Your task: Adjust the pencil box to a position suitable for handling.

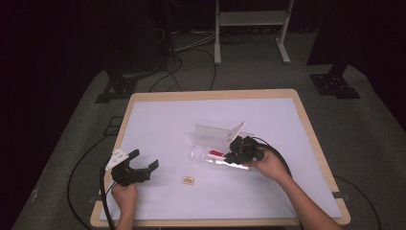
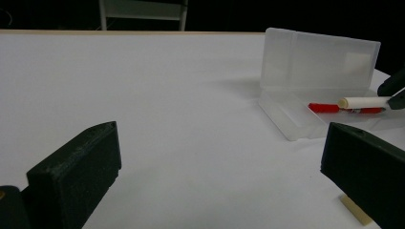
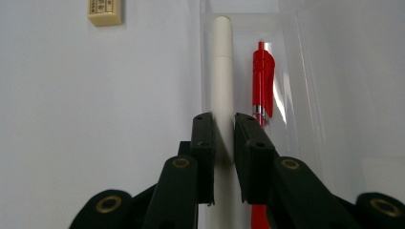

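My right gripper (image 3: 223, 136) is narrowed onto a white pen (image 3: 222, 71), pads pressing its barrel on both sides; the pen lies along the open clear case (image 1: 216, 132) on the desk (image 1: 167, 120), just beside a red pen (image 3: 262, 76); my left gripper (image 2: 215, 167) stands wide open, holding nothing, near a small beige eraser (image 1: 188, 180).

High view: above near table edge, facing forward-down, far from clear case (image 1: 218, 143). Left gripper view: low, level, facing case (image 2: 315, 90) from a distance. Right gripper view: close, along case (image 3: 305, 71) interior. All 3 share case.
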### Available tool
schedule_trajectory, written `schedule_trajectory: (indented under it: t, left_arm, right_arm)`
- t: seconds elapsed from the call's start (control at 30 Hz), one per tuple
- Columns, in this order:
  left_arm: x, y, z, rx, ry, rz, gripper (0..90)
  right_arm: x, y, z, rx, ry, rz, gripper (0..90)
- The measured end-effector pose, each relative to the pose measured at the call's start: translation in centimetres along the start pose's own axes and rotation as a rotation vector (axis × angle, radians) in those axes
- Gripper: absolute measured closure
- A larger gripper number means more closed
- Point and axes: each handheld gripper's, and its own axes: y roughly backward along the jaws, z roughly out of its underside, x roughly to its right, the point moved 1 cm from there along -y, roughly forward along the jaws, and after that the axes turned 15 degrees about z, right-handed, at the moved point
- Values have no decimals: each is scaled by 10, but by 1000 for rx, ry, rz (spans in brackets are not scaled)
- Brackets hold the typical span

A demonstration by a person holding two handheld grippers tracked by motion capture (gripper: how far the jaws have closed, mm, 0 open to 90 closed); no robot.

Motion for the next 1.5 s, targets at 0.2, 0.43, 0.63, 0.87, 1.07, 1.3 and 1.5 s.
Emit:
schedule_trajectory:
  t: [0.2, 0.43, 0.63, 0.87, 1.07, 1.3, 1.5]
  left_arm:
    - [0, 0, 0, 1, 2, 0, 0]
    - [0, 0, 0, 2, 2, 0, 0]
    - [0, 0, 0, 2, 2, 0, 0]
    - [0, 0, 0, 3, 1, 0, 0]
    - [0, 0, 0, 2, 1, 1, 0]
    - [0, 0, 0, 3, 1, 1, 0]
    - [0, 0, 0, 2, 0, 2, 0]
  right_arm:
    - [1, -6, -1, -14, -7, -4, 779]
    - [4, -14, -3, -19, -3, -9, 779]
    - [5, -18, -2, -29, -14, -13, 779]
    - [6, -24, -2, -39, -15, -24, 779]
    - [6, -28, -2, -45, -24, -31, 779]
    - [7, -31, -1, -52, -26, -34, 776]
    - [7, -30, -1, -50, -29, -33, 773]
